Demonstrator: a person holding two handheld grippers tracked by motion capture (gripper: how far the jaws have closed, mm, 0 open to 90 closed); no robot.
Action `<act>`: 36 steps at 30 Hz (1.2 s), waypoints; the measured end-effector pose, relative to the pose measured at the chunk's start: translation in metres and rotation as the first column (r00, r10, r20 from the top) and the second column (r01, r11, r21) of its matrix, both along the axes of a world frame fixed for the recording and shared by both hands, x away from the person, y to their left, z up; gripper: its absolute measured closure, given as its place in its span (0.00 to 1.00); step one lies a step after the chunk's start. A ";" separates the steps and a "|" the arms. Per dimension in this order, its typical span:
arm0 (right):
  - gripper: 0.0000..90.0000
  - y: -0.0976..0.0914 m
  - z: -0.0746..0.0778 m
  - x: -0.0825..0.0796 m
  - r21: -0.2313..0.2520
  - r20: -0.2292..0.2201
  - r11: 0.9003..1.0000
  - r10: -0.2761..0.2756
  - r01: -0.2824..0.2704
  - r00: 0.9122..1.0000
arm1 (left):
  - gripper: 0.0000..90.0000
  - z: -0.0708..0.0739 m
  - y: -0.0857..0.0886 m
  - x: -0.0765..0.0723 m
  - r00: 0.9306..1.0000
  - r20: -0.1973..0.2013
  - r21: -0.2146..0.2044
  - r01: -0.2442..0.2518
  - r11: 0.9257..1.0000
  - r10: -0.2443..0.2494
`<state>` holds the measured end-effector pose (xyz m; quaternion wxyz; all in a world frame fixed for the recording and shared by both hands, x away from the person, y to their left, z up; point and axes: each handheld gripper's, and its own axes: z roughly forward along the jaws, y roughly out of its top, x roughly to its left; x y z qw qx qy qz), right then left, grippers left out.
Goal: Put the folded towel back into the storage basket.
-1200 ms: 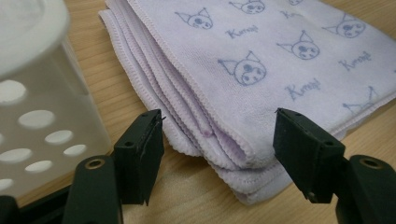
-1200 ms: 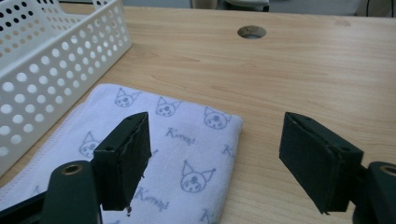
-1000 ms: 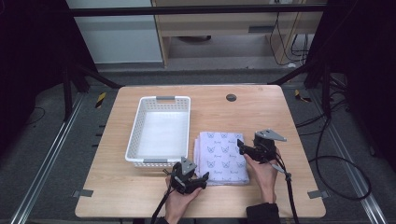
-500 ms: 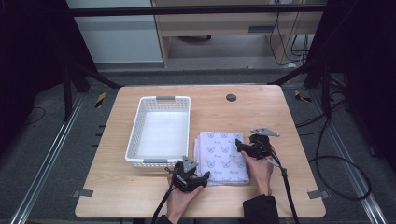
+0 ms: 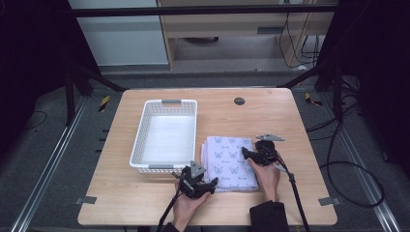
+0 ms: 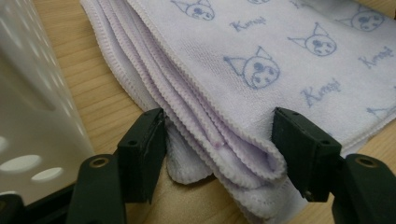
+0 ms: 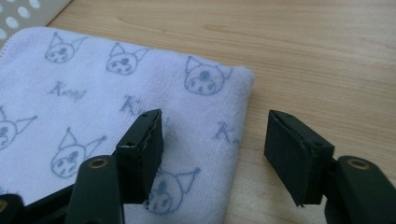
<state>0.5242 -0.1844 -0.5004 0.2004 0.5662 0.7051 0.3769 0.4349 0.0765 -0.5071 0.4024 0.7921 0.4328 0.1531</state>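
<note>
Fingers (image 6: 144,154) of the left gripper (image 5: 202,186) stand spread, straddling the near-left corner of the folded towel (image 5: 231,162), its stacked hems lying between them without being pinched. On the right gripper (image 5: 251,155) the fingers (image 7: 142,154) are likewise apart: one hangs over the printed cloth just inside the towel's right edge, the other over bare wood beside it, so that edge sits in the gap. Neither pair grips anything.

The towel, pale lilac with small cat faces, lies flat on the surface (image 5: 290,116), in several layers, its left side just beside the white basket (image 5: 166,135), which looks empty. Farther off, a dark round disc (image 5: 239,101) sits near the back of the surface.

Judging by this, the step in hand is taking hold of the towel at two points, likely to lift it over into the basket. Next, both pairs of fingers need to close. The left must catch all the loose layers at the corner, or the lower folds will sag out. The right needs its outer finger slid under the edge.
</note>
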 end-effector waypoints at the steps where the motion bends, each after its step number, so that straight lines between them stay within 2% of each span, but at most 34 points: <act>1: 0.43 0.000 -0.001 0.000 0.001 -0.002 1.000 0.001 -0.001 1.000 | 0.39 0.000 0.000 0.000 1.000 -0.006 -0.008 -0.001 1.000 0.001; 5: 0.49 0.000 -0.002 0.001 0.022 -0.018 1.000 0.004 -0.004 1.000 | 0.44 0.000 -0.001 -0.001 1.000 -0.010 -0.017 -0.002 1.000 0.001; 9: 0.58 -0.002 -0.004 0.001 0.080 -0.030 0.997 0.021 -0.019 0.999 | 0.51 0.000 -0.001 -0.002 1.000 -0.019 -0.031 0.001 1.000 -0.002; 12: 0.62 -0.002 -0.005 0.000 0.096 -0.032 0.995 0.023 -0.020 0.999 | 0.57 0.000 0.000 -0.001 0.999 -0.031 -0.063 0.007 0.998 -0.009; 18: 0.75 0.000 -0.003 -0.002 0.084 -0.018 0.996 0.035 -0.034 0.999 | 0.72 -0.002 0.003 0.001 0.997 -0.069 -0.133 0.011 0.991 -0.020; 20: 0.79 0.001 -0.002 -0.002 0.078 -0.011 0.996 0.038 -0.037 0.999 | 0.74 -0.002 0.004 0.002 0.997 -0.075 -0.143 0.011 0.990 -0.022; 24: 0.83 0.002 0.001 -0.003 0.066 -0.007 0.997 0.042 -0.041 0.999 | 0.78 0.001 0.003 -0.001 0.999 -0.051 -0.125 0.010 0.992 -0.016; 31: 0.84 0.005 0.009 -0.012 0.013 0.010 0.999 0.051 -0.052 0.999 | 0.80 0.013 0.003 -0.009 1.000 0.002 -0.092 0.017 0.996 -0.017; 36: 0.84 0.006 0.020 -0.020 0.010 0.052 0.998 0.063 -0.063 0.997 | 0.80 0.022 0.003 -0.015 0.999 0.035 -0.072 0.030 0.997 -0.027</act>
